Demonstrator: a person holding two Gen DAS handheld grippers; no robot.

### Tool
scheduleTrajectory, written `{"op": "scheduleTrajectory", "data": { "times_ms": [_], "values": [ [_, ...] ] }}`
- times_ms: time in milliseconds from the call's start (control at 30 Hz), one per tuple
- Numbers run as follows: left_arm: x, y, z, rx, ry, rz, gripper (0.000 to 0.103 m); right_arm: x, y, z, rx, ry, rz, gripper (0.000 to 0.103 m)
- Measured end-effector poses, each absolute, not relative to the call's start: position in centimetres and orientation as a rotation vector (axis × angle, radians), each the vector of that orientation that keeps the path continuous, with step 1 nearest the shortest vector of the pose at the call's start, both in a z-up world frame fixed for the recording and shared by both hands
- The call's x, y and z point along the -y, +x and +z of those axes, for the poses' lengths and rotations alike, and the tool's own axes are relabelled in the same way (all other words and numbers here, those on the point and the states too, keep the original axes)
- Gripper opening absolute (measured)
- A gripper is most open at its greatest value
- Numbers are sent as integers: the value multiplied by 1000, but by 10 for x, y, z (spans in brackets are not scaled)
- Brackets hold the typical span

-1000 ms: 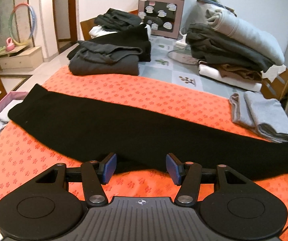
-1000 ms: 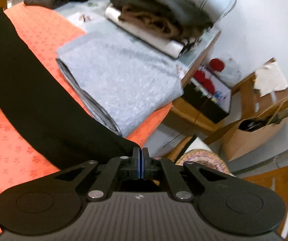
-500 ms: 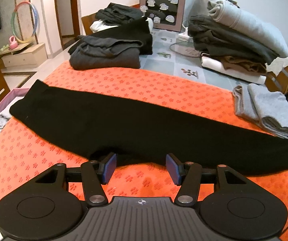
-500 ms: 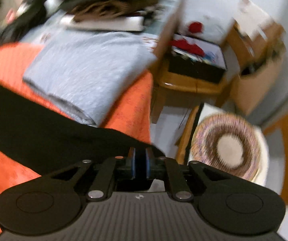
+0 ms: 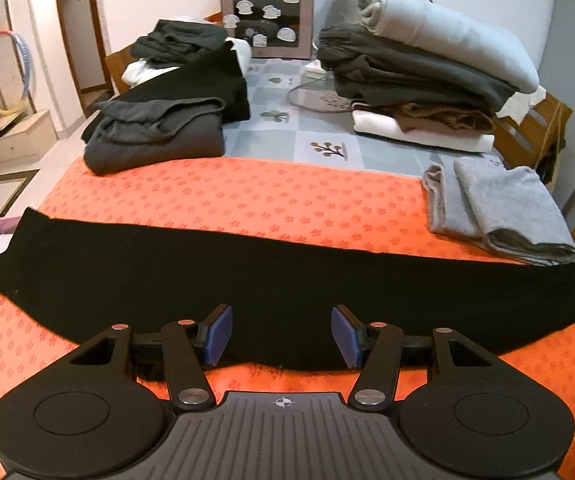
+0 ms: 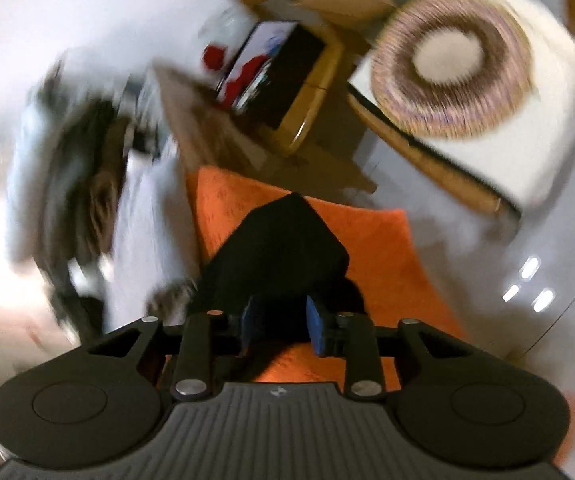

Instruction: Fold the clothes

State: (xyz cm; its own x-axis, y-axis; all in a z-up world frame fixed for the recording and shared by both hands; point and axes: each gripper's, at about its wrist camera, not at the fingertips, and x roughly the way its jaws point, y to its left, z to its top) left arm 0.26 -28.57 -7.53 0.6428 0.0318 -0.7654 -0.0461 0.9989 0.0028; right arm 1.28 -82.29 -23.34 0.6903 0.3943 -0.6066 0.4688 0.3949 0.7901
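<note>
Nearest in the left wrist view, the left gripper sits low over the table, its ribbed grey body and black linkage arms filling the bottom. Its two blue rubber-faced fingers stand wide apart and hold nothing. Between and just beyond them lies the black garment, a long flat band of matte, dense fabric stretched left to right across the orange cloth. That cloth is soft-looking and printed with small darker flower shapes.

In the right wrist view, which is heavily motion-blurred, the right gripper has its blue pads parted by a moderate gap. The pointed right end of the black garment lies just ahead of them on the orange cloth's corner. Whether the pads touch the fabric cannot be told. Beyond is a round woven cushion with brown rings.

Further back on the right of the table rests a folded grey knit piece, thick and soft-edged. On the far left sits a rumpled dark grey pile, with black and white clothes behind it. On the far right rises a tall stack of folded clothes in pale grey, olive, brown and white. They sit on a pale blue checked tablecloth with leaf motifs. At the far end stands a pinkish box covered in white stickers.
</note>
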Motion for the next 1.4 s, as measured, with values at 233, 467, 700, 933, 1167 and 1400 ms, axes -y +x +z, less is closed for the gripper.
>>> {"op": "scheduleTrajectory", "data": {
  "times_ms": [233,467,700,933,1167,1400],
  "values": [
    [301,16,-73,-882,25,0,58,825,4,-277,-800,1479,-185,37],
    [314,18,-73,-878,47,-23,58,819,-12,-289,-659,1690,-197,5],
    [315,16,-73,-874,48,-26,58,824,-22,-276,-687,1667,-267,5],
    [311,13,-72,-865,37,-19,58,820,-30,-287,-749,1671,-335,47],
    [306,10,-72,-860,27,-10,58,809,-28,-300,-753,1784,-293,51],
    [302,7,-72,-854,13,-3,58,804,-21,-320,-723,1893,-299,53]
  ]
}}
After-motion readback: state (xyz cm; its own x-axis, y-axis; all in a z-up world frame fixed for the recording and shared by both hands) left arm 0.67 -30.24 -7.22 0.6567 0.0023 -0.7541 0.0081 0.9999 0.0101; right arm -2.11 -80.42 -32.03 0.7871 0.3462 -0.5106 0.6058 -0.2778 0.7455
